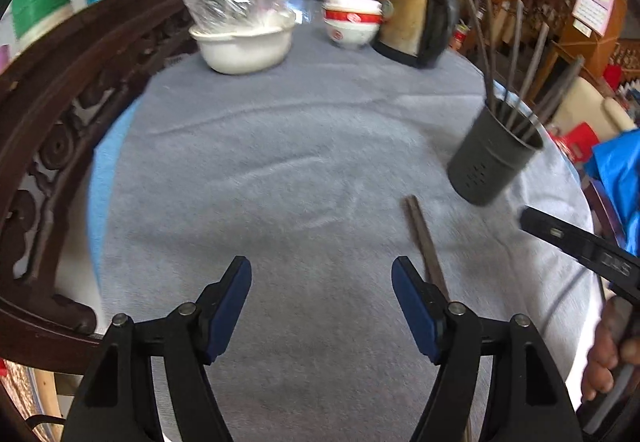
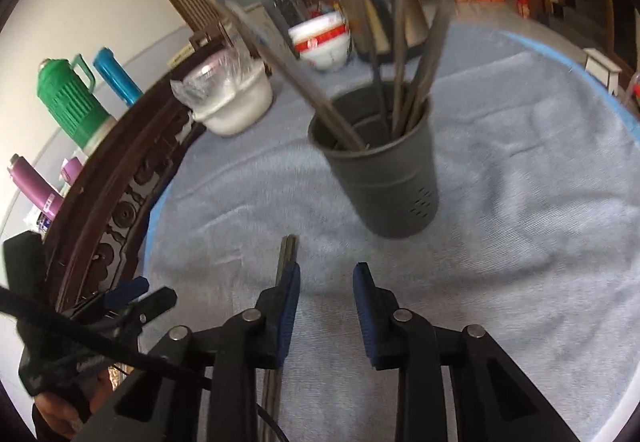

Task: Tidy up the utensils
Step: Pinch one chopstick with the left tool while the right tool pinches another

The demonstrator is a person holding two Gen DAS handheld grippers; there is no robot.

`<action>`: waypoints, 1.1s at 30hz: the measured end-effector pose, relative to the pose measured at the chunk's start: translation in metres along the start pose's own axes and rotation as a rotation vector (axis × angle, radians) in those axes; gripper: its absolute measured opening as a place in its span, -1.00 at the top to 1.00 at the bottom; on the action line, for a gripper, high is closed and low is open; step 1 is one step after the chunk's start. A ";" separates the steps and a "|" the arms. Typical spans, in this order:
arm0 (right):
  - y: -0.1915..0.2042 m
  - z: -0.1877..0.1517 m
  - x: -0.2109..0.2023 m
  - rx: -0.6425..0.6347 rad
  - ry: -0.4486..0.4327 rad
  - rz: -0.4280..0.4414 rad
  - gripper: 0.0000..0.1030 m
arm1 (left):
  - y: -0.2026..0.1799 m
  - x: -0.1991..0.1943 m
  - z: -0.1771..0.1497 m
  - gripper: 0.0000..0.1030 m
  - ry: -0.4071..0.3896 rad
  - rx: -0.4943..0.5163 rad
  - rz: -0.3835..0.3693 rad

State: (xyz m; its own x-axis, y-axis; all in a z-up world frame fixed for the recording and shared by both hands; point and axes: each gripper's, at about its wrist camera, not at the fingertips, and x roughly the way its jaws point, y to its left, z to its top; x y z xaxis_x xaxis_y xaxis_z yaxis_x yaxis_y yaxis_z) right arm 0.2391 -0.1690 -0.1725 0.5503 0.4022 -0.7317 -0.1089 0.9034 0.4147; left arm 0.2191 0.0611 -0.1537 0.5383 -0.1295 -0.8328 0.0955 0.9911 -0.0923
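Observation:
A dark grey utensil holder point(image 1: 492, 158) point(image 2: 384, 178) stands on the blue-grey cloth with several long chopsticks leaning in it. A pair of brown chopsticks point(image 1: 424, 242) point(image 2: 289, 248) lies flat on the cloth in front of it. My left gripper point(image 1: 322, 282) is open over bare cloth, and the pair runs behind its right finger. My right gripper point(image 2: 326, 282) is open with a narrower gap and nothing between its blue pads; the pair passes under its left finger. Each gripper shows at the edge of the other's view: right gripper point(image 1: 580, 242), left gripper point(image 2: 132, 294).
At the far side of the table are a white basin point(image 1: 244, 46) holding a plastic-wrapped bowl, stacked red-and-white bowls point(image 1: 352, 22) and a gold kettle point(image 1: 416, 22). A carved wooden chair back point(image 1: 60, 122) curves along the left edge, with thermos flasks point(image 2: 68, 102) behind it.

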 end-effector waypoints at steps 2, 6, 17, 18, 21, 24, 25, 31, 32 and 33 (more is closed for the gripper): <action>0.005 -0.001 0.013 -0.009 0.031 0.006 0.53 | -0.003 0.003 -0.003 -0.42 0.022 0.008 -0.021; 0.014 -0.001 0.034 -0.020 0.082 0.051 0.58 | 0.001 0.007 -0.008 -0.42 0.046 -0.005 -0.023; 0.031 -0.003 0.076 -0.086 0.171 0.034 0.60 | 0.016 0.013 -0.020 -0.42 0.089 -0.069 -0.016; 0.031 -0.005 0.079 -0.088 0.174 0.026 0.60 | 0.016 0.013 -0.020 -0.42 0.090 -0.070 -0.015; 0.026 -0.007 0.079 -0.093 0.159 0.009 0.59 | 0.015 0.013 -0.021 -0.42 0.094 -0.072 -0.015; 0.019 -0.006 0.073 -0.081 0.149 -0.021 0.59 | 0.015 0.014 -0.021 -0.42 0.102 -0.076 -0.014; 0.015 -0.005 0.072 -0.071 0.147 -0.020 0.59 | 0.015 0.015 -0.021 -0.42 0.104 -0.078 -0.016; -0.001 0.005 0.074 0.011 0.173 -0.002 0.58 | 0.010 0.019 -0.021 -0.42 0.116 -0.072 -0.024; -0.002 0.007 0.076 0.034 0.185 0.010 0.57 | 0.010 0.019 -0.022 -0.42 0.117 -0.071 -0.024; -0.003 0.009 0.079 0.051 0.198 0.024 0.57 | 0.010 0.019 -0.021 -0.42 0.117 -0.070 -0.025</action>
State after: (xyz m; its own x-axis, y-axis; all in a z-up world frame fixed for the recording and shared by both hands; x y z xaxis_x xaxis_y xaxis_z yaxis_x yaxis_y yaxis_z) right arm 0.2898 -0.1414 -0.2266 0.3740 0.4497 -0.8111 -0.0750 0.8863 0.4569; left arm 0.2121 0.0688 -0.1817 0.4352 -0.1534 -0.8872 0.0467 0.9879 -0.1479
